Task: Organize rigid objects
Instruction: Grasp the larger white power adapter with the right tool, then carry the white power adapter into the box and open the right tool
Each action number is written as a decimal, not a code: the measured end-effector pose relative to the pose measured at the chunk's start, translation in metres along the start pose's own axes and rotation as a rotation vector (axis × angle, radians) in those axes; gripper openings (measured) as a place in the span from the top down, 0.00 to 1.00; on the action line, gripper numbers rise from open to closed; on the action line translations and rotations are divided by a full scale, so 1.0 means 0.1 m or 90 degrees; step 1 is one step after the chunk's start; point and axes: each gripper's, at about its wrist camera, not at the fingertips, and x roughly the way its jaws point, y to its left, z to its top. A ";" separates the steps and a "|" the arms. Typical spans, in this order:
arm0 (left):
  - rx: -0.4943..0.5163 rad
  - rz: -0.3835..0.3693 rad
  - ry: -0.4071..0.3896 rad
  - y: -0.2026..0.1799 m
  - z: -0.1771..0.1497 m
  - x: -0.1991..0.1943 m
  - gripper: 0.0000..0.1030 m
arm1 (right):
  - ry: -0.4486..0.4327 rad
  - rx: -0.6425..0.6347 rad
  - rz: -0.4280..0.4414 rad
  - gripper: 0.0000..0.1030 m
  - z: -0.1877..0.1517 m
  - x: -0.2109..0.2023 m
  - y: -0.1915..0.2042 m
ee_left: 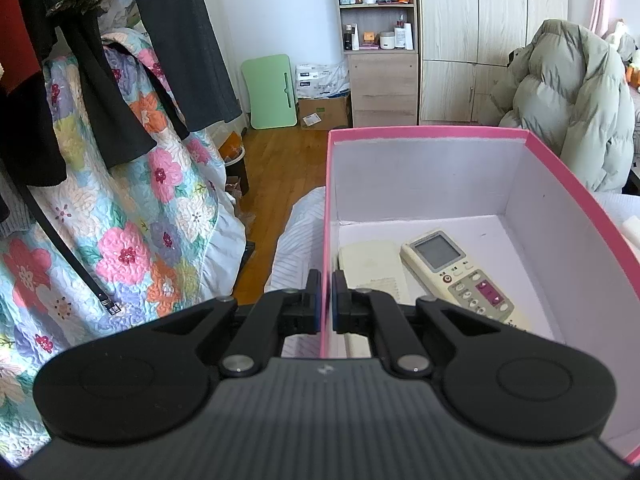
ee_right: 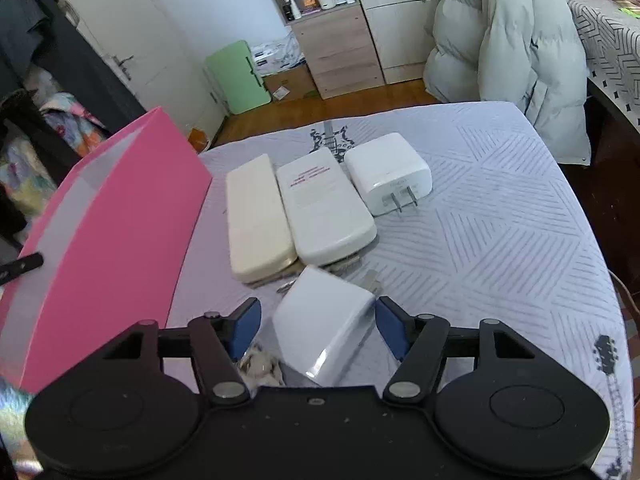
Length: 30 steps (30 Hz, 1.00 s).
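Left wrist view: left tool pinching wall of pink box; two remotes inside. Right wrist view: right tool spread, straddling white charger on counter; contact unclear.

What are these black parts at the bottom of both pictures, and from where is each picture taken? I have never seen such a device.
They are hand-held grippers, one in each of a person's hands, each with a camera looking along its two fingers. In the left wrist view the left gripper is shut on the wall of a pink box, which holds two remote controls. In the right wrist view the right gripper is open around a white charger without gripping it. Further on the patterned cloth lie a cream remote, a white remote and a second charger.
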 end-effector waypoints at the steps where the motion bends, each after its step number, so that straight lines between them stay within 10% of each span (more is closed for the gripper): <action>1: 0.000 0.000 0.000 0.00 0.00 0.00 0.96 | -0.002 -0.005 -0.004 0.32 0.01 0.03 0.02; 7: -0.001 -0.004 -0.001 -0.01 0.01 0.00 0.96 | -0.037 -0.135 -0.097 0.35 -0.10 0.08 0.20; 17: 0.000 0.000 -0.006 -0.02 -0.01 0.00 0.96 | -0.010 -0.219 -0.099 0.45 -0.24 0.03 0.24; 30: 0.003 0.001 0.002 0.00 0.00 -0.01 0.97 | -0.108 -0.166 -0.073 0.48 -0.18 -0.40 0.31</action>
